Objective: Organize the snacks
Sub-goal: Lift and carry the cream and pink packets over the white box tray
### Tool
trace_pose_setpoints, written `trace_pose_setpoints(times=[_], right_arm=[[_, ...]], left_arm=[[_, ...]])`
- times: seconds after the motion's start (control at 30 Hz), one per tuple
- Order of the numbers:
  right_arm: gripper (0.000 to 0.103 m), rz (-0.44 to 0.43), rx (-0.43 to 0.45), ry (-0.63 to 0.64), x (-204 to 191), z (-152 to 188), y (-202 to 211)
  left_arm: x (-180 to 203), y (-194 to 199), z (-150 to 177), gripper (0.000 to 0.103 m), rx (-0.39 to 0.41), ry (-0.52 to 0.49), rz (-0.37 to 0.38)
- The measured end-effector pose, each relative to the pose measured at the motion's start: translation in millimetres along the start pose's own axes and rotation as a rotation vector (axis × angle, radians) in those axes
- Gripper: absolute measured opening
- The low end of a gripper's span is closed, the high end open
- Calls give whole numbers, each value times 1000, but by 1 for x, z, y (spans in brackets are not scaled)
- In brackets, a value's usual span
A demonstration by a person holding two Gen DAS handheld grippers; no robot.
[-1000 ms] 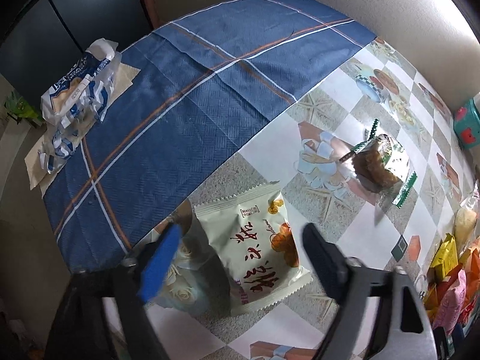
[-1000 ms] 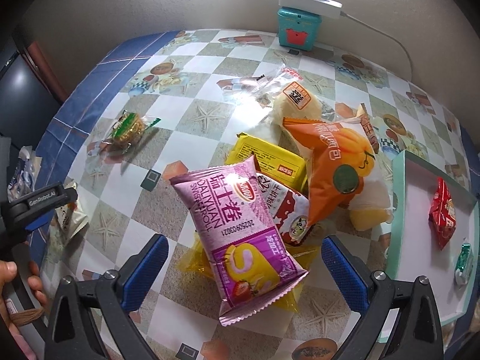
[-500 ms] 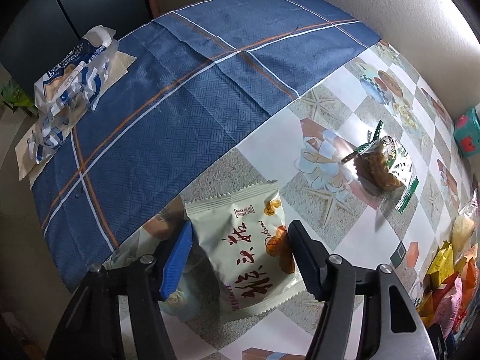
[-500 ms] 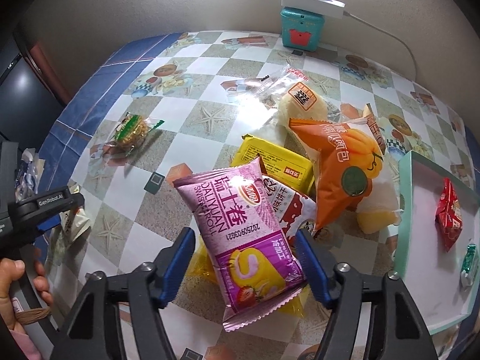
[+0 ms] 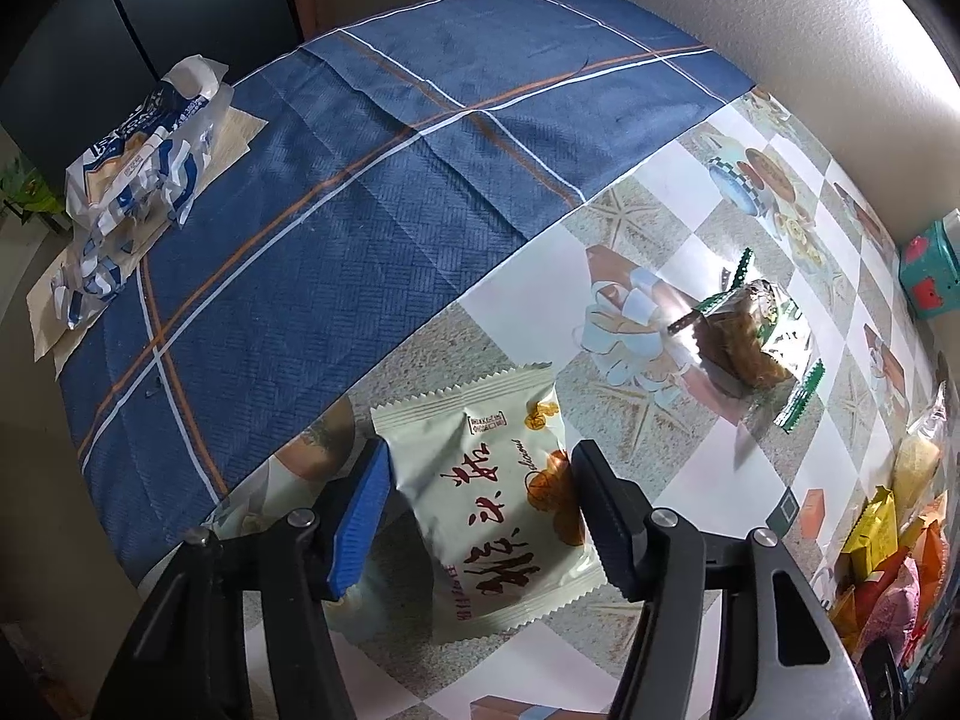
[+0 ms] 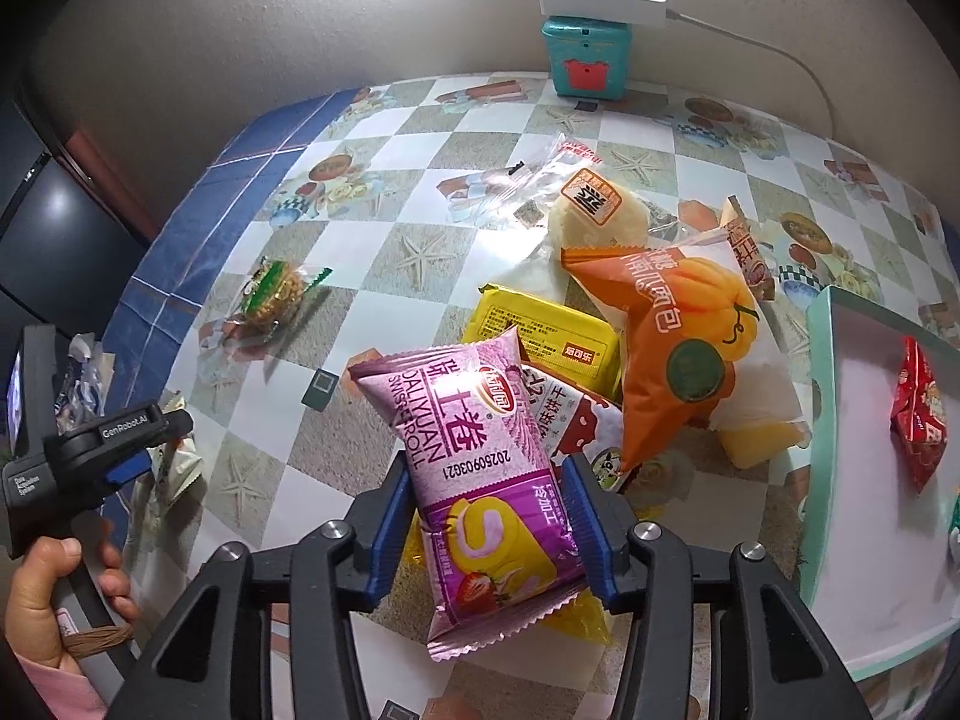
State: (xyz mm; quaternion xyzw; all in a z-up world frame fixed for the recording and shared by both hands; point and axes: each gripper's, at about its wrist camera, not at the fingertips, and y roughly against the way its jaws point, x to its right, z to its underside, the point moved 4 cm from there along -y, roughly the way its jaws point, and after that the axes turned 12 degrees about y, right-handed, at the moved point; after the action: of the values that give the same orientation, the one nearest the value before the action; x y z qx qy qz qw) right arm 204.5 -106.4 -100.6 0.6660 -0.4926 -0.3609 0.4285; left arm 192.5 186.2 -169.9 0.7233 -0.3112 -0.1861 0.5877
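Grasp step: right gripper (image 6: 489, 516) jaws pinch pink snack pack (image 6: 480, 480); left gripper (image 5: 480, 510) jaws flank cream packet (image 5: 492, 516), contact unclear. Next: lift toward tray (image 6: 819, 420).

Beige textured wall (image 6: 300, 30), table under checkered seaside-print oilcloth (image 6: 420, 228), blue plaid cloth (image 5: 360, 180), dark cabinet doors (image 5: 150, 18)

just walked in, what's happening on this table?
A person is sorting snacks with a handheld tool in each hand. The right tool is clamped on a purple Swiss roll packet at the near edge of the snack pile. The left tool has its fingers against both sides of a cream pastry packet lying on the tablecloth. A teal tray to the right holds a red packet. Several more snacks are unsorted.
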Motion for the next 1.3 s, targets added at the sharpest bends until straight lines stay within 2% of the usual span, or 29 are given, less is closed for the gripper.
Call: trace_pose_setpoints(times=[0.3, 0.83, 1.07, 1.3], right_arm=[[47, -36, 30, -28, 8, -2, 11], [46, -71, 64, -80, 22, -3, 26], [46, -73, 80, -100, 29, -3, 33], [46, -68, 134, -119, 38, -7, 55]], left_arm=[[2, 5, -4, 61, 5, 13, 18], [5, 20, -7, 59, 34, 19, 21], [8, 47, -8, 59, 88, 17, 51], [15, 85, -9, 59, 160, -10, 108]])
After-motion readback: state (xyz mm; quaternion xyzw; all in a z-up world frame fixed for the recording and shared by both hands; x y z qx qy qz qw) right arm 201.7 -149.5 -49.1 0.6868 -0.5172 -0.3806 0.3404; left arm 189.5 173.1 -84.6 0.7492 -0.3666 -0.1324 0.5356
